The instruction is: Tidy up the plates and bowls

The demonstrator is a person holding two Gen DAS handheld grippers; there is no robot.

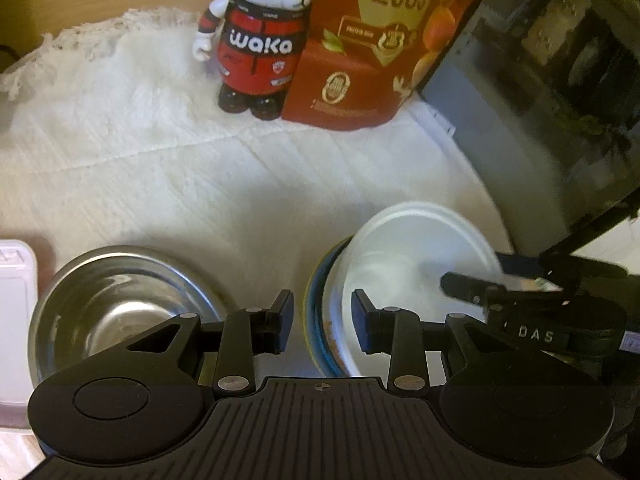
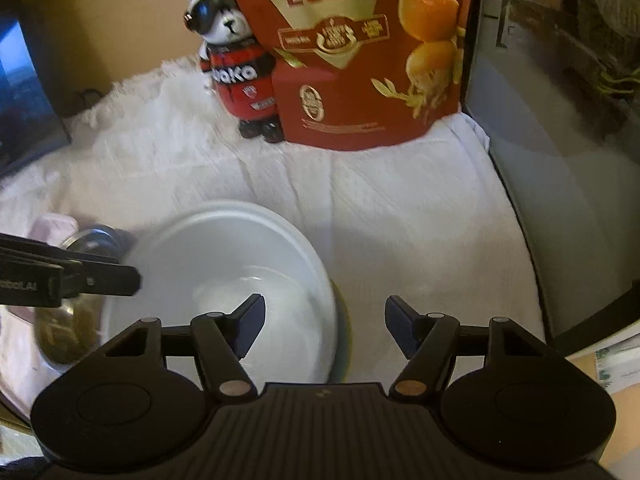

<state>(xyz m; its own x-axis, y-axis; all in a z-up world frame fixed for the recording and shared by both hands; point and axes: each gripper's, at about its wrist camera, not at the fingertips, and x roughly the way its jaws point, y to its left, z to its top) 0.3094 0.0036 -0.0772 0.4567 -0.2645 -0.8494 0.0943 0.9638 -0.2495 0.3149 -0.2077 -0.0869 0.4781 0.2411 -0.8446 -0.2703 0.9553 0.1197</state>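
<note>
A white bowl (image 1: pixel 416 256) rests inside a blue-rimmed dish (image 1: pixel 316 320) on the white cloth. The white bowl also shows in the right wrist view (image 2: pixel 224 264). A steel bowl (image 1: pixel 116 304) stands to its left, and part of it shows in the right wrist view (image 2: pixel 76 320). My left gripper (image 1: pixel 322 320) is open and empty, above the gap between the steel bowl and the stack. My right gripper (image 2: pixel 324 328) is open and empty, over the white bowl's right rim; it reaches in from the right in the left wrist view (image 1: pixel 472 288).
A red "Quail Eggs" pouch (image 1: pixel 376 40) and a panda figurine (image 1: pixel 260 40) stand at the back of the cloth. A dark glass-fronted appliance (image 1: pixel 560 100) stands at the right. A white lidded container (image 1: pixel 16 320) sits at the far left.
</note>
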